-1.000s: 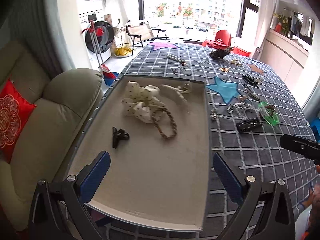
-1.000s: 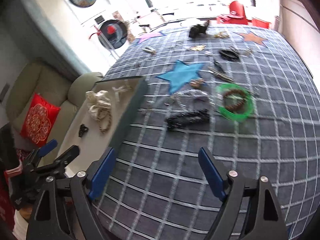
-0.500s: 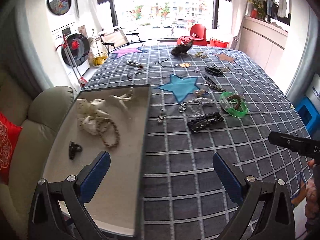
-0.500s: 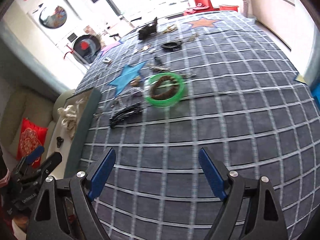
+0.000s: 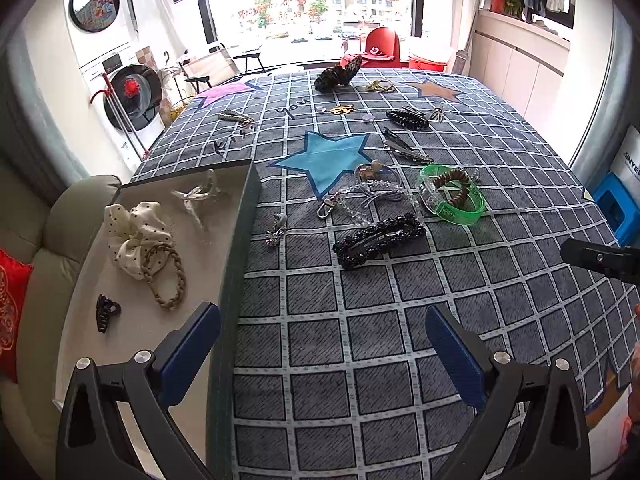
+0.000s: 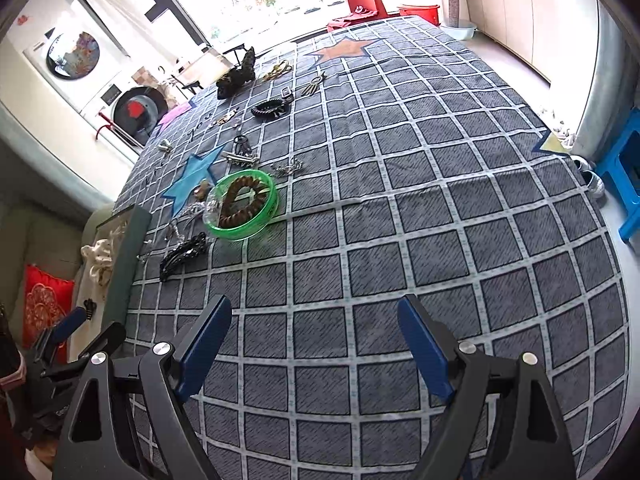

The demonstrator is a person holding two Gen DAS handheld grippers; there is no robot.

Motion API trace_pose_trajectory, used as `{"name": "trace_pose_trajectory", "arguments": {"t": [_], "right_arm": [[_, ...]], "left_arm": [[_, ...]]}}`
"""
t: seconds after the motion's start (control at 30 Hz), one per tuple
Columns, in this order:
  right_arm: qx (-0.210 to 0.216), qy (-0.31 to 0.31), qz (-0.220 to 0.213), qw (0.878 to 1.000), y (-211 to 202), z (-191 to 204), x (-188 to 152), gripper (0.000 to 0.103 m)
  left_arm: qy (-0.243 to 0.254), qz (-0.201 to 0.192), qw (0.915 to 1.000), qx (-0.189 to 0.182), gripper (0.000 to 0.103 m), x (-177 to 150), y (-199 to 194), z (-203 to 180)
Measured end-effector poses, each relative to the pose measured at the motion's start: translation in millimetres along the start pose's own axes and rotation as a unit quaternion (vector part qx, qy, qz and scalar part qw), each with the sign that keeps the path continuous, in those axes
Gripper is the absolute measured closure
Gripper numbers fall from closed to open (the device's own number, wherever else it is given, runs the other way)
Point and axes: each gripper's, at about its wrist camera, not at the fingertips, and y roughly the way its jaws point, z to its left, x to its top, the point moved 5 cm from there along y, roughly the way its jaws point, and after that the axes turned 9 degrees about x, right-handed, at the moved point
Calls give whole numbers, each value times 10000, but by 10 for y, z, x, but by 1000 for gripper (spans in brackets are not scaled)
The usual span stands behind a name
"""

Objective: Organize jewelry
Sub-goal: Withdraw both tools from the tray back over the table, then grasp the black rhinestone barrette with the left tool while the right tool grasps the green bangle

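A shallow grey tray (image 5: 236, 240) at the table's left edge holds a white dotted scrunchie (image 5: 134, 228), a braided tan hair tie (image 5: 166, 276), a small black claw clip (image 5: 105, 312) and a pale bow. On the cloth lie a black beaded barrette (image 5: 378, 240), a green bangle (image 5: 452, 196) with a brown bead bracelet inside, a clear chain (image 5: 360, 200) and a black coil tie (image 5: 406, 118). My left gripper (image 5: 322, 348) is open and empty, near the tray's right wall. My right gripper (image 6: 314, 342) is open and empty over bare cloth, with the bangle (image 6: 244, 206) ahead left.
A grey checked cloth (image 6: 420, 200) with star patches covers the table. Further clips and a dark scrunchie (image 5: 338, 74) lie at the far end. A beige sofa (image 5: 60, 216) with a red cushion stands left. A blue stool (image 6: 630, 176) stands right.
My left gripper has swung right, from over the tray to the cloth beside it. My right gripper has turned right, so the bangle and barrette moved left in its view.
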Motion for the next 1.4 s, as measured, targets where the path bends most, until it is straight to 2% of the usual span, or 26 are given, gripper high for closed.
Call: {"name": "trace_pose_trajectory", "arguments": {"t": [0.37, 0.43, 0.47, 0.57, 0.77, 0.83, 1.03, 1.17, 1.3, 1.33, 1.4], "right_arm": [[40, -279, 193, 9994, 226, 118, 204, 16], [57, -254, 224, 9994, 288, 134, 266, 16], [70, -229, 237, 9994, 319, 138, 301, 16], [114, -199, 282, 9993, 417, 165, 391, 18], [-23, -308, 465, 9984, 669, 235, 520, 41], [-110, -342, 562, 9978, 753, 249, 534, 52], [-364, -624, 678, 9951, 903, 338, 551, 61], [-534, -821, 684, 9928, 930, 382, 562, 66], [-534, -833, 697, 9926, 941, 383, 555, 92], [-537, -841, 681, 9927, 935, 382, 549, 93], [-540, -856, 645, 9928, 926, 384, 540, 95]], "left_arm": [[572, -181, 9982, -53, 0, 227, 164, -265], [662, -189, 9976, -77, 4, 275, 214, -308], [696, -178, 9974, -93, 11, 295, 243, -327], [769, -108, 9969, -126, 11, 337, 356, -362], [844, 86, 9962, -199, 11, 383, 575, -408], [867, 149, 9958, -248, 11, 381, 624, -435], [960, 331, 9940, -414, 12, 345, 764, -524], [900, 346, 9934, -618, 23, 341, 755, -537], [907, 333, 9927, -722, 46, 341, 719, -564], [916, 328, 9924, -753, 49, 338, 706, -573], [938, 302, 9924, -738, 50, 324, 686, -585]]}}
